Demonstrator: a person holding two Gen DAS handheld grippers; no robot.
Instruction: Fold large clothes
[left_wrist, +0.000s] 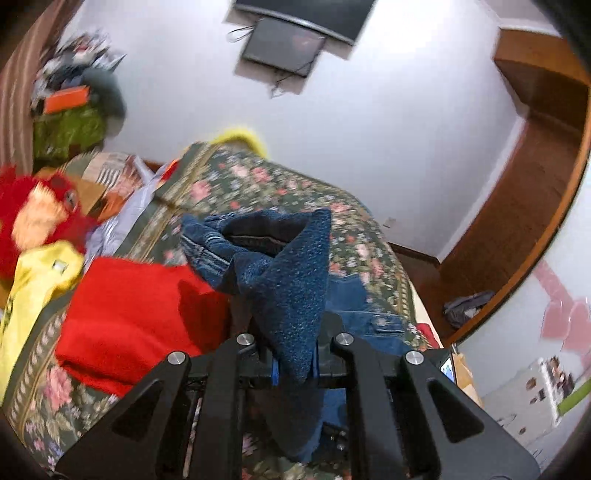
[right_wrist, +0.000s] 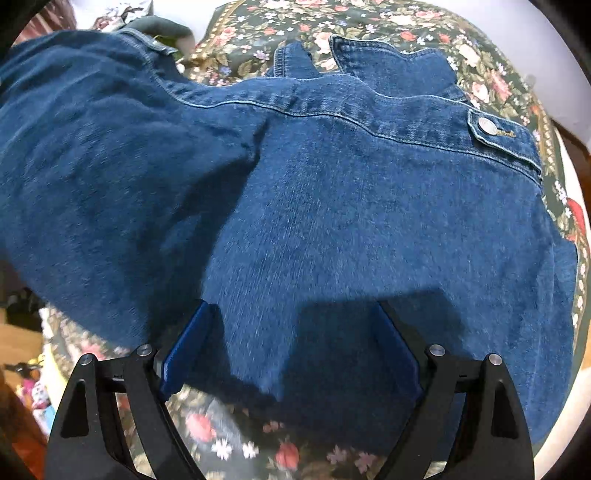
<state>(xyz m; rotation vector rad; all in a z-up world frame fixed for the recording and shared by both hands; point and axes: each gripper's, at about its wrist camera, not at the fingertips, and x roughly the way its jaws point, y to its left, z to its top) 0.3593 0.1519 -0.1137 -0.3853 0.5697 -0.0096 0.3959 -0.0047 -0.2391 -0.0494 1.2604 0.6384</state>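
Floral bedspread (right_wrist: 388, 22) under denim jacket (right_wrist: 332, 192); left tool (left_wrist: 295, 363) clenched on jacket fold, right tool (right_wrist: 291, 350) spread wide; no legible writing

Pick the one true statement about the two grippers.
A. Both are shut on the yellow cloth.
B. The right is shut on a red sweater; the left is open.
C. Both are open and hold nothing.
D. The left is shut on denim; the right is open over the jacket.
D: the left gripper has its jaws closed on a bunched corner of the denim jacket, while the right gripper has its jaws spread wide above the fabric, holding nothing.
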